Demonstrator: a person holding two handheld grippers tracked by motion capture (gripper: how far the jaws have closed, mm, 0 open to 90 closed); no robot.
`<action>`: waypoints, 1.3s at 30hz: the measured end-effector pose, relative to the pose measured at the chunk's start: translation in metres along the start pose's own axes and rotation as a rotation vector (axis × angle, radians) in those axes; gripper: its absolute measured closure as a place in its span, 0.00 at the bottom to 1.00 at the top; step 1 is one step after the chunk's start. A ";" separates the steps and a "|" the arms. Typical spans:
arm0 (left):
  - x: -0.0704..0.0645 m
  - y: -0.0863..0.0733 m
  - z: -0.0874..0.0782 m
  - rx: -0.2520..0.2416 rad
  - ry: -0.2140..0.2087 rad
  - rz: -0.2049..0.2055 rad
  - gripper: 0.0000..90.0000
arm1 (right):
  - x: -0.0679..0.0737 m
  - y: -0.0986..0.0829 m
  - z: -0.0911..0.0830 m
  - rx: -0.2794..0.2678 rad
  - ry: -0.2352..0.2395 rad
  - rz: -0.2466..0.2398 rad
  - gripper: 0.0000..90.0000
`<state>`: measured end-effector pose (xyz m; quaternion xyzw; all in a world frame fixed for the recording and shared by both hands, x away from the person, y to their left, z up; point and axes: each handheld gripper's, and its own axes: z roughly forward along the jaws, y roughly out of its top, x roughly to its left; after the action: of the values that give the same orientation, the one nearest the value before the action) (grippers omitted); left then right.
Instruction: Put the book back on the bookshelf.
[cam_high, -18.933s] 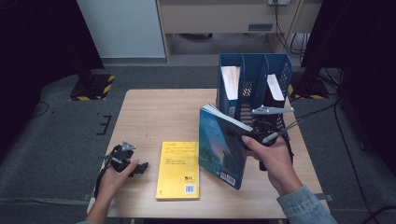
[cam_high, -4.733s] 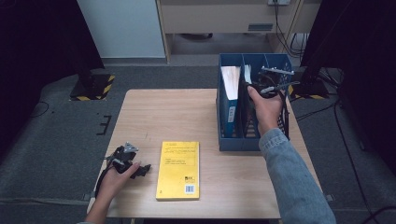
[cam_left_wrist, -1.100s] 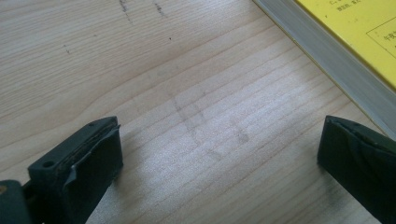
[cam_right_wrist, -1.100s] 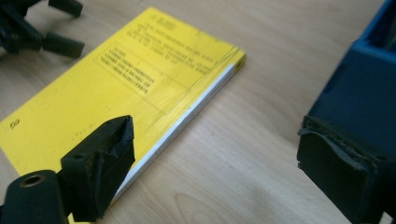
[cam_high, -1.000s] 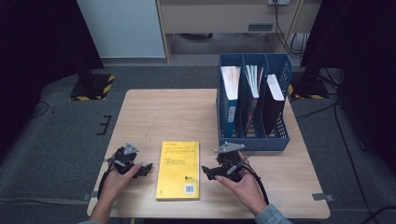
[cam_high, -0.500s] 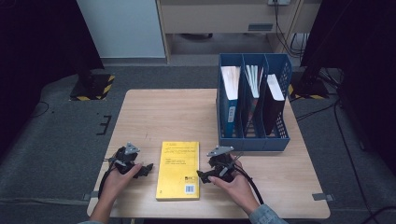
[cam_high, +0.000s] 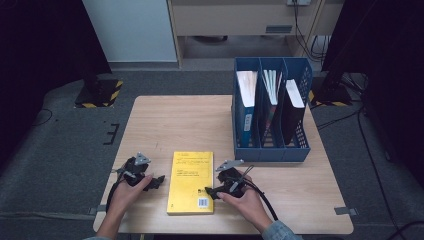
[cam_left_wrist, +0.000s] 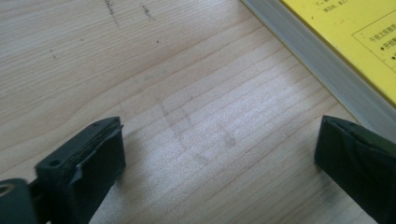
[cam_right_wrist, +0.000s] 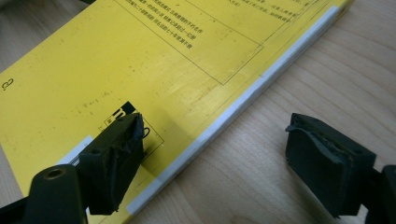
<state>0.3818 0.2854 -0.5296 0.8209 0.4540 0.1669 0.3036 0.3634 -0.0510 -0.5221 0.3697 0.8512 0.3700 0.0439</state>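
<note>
While right gripper (cam_right_wrist: 212, 154) jaws gape astride yellow book (cam_right_wrist: 140, 70) edge, nothing gripped.

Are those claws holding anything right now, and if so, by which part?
Nothing is held. The right claw stands open astride the yellow book's edge, not clamped; the left claw is open over bare table.

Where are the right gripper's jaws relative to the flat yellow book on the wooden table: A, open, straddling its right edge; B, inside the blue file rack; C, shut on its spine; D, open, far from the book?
A: the right gripper is open, with one jaw over the yellow book cover and the other over bare wooden table.
</note>
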 end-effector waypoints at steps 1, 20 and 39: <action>0.000 0.000 0.000 -0.002 -0.003 -0.002 0.04 | 0.000 0.000 0.000 0.008 0.011 0.007 0.21; -0.044 0.013 -0.014 -0.087 -0.204 -0.010 0.05 | 0.011 -0.006 0.008 -0.042 0.012 -0.002 0.14; -0.060 0.015 0.007 -0.023 -0.258 -0.010 0.10 | 0.021 -0.006 0.011 -0.041 0.043 -0.034 0.14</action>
<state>0.3632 0.2258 -0.5250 0.8297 0.4135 0.0636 0.3695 0.3482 -0.0332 -0.5302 0.3462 0.8503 0.3945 0.0394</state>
